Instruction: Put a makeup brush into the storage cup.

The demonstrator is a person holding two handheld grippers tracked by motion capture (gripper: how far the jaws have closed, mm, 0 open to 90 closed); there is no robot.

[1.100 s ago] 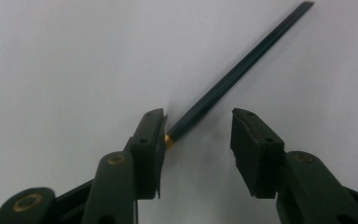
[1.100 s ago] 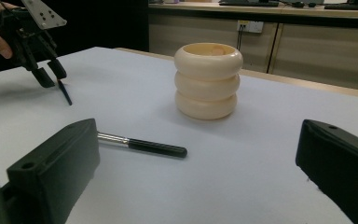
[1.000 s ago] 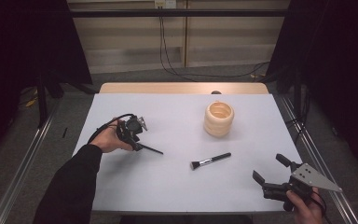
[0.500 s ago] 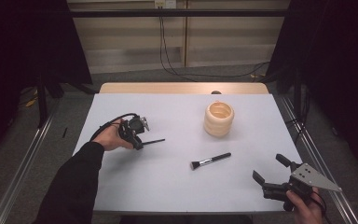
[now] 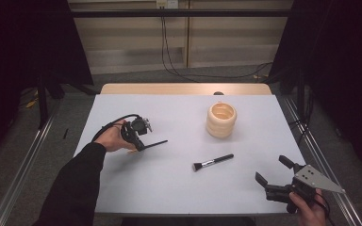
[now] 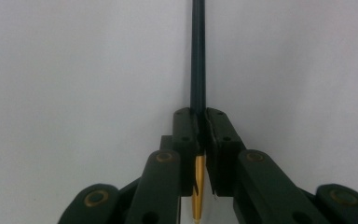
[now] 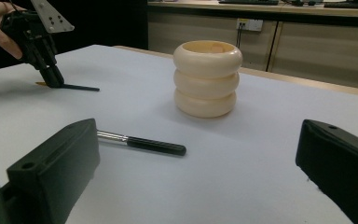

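— Since a second ago, left gripper [image 5: 139, 141] jaws have been closing; now clamped on the thin black brush [image 6: 198, 56], low on the table [image 5: 169, 183].
— Its handle points right toward the ribbed holder [image 5: 221, 120]; right gripper [image 5: 274, 174] gapes wide, idle.

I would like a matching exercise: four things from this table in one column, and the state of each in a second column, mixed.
1. left hand-held gripper
2. right hand-held gripper
3. makeup brush
4. cream ribbed pot

a. stands upright
b. lies flat, untouched
c. jaws wide apart, holding nothing
d. shut on a thin dark stick

Pairs: 1-d, 2-c, 3-b, 4-a
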